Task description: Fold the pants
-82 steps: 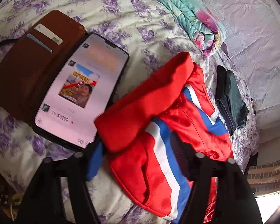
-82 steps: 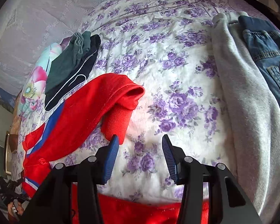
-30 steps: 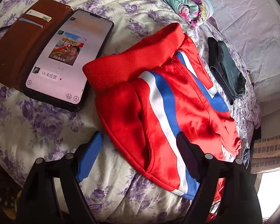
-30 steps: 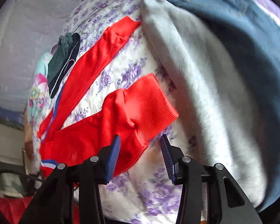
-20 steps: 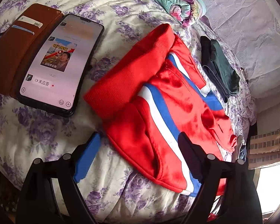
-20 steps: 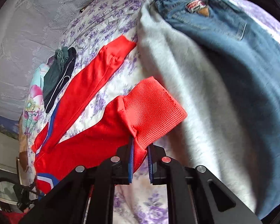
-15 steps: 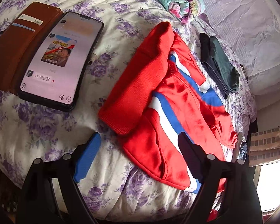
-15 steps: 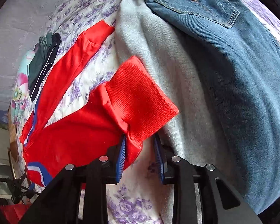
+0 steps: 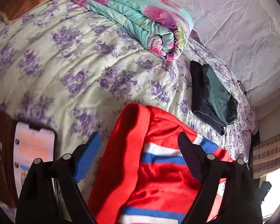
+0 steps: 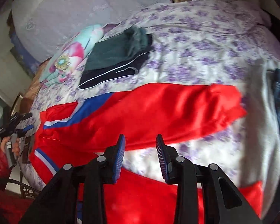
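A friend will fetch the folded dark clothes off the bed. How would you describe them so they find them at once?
On the purple-flowered bedspread, find the rolled turquoise quilt. Beside its end lie the folded dark clothes: green on navy with white piping, unlike the bright red pants.

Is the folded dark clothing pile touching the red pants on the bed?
Apart. In the right wrist view, a strip of floral bedspread shows between the dark folded pile and the red pants; the left wrist view shows the same gap.

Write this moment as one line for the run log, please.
left tool: open, over waistband | right tool: open, empty | red pants: spread on bed, unfolded | dark folded clothes: beyond pants
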The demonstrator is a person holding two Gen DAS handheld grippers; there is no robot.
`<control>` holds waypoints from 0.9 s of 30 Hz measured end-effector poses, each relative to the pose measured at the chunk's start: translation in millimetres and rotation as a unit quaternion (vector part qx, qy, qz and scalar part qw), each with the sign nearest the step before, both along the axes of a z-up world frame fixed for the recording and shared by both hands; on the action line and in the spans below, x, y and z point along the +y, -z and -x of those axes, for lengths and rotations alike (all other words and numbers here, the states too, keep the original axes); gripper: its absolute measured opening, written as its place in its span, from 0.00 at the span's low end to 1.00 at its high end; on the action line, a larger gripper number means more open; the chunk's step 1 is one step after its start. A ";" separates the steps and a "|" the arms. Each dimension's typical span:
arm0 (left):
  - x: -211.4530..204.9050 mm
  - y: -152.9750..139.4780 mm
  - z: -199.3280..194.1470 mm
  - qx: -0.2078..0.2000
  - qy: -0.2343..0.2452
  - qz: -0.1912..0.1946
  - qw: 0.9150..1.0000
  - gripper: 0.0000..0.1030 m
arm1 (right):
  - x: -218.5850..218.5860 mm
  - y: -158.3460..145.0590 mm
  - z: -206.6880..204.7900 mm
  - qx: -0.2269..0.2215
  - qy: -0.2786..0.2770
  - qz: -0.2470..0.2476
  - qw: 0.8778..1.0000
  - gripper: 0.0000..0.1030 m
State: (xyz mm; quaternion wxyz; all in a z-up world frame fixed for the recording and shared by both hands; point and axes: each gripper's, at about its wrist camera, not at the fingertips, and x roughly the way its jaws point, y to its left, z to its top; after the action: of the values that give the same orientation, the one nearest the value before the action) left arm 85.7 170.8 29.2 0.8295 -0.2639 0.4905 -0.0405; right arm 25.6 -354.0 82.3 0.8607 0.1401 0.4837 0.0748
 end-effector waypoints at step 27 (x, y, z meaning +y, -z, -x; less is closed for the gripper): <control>-27.3 40.3 -75.6 0.026 0.102 -0.067 0.992 0.39 | 111.8 62.6 -169.8 0.030 -0.344 0.127 0.930 0.08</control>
State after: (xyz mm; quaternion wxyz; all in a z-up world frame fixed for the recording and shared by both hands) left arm 161.3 143.6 -11.2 0.8238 -0.1575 0.5379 -0.0856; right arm 195.4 -242.2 19.7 0.7776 -0.1435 0.5336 0.3001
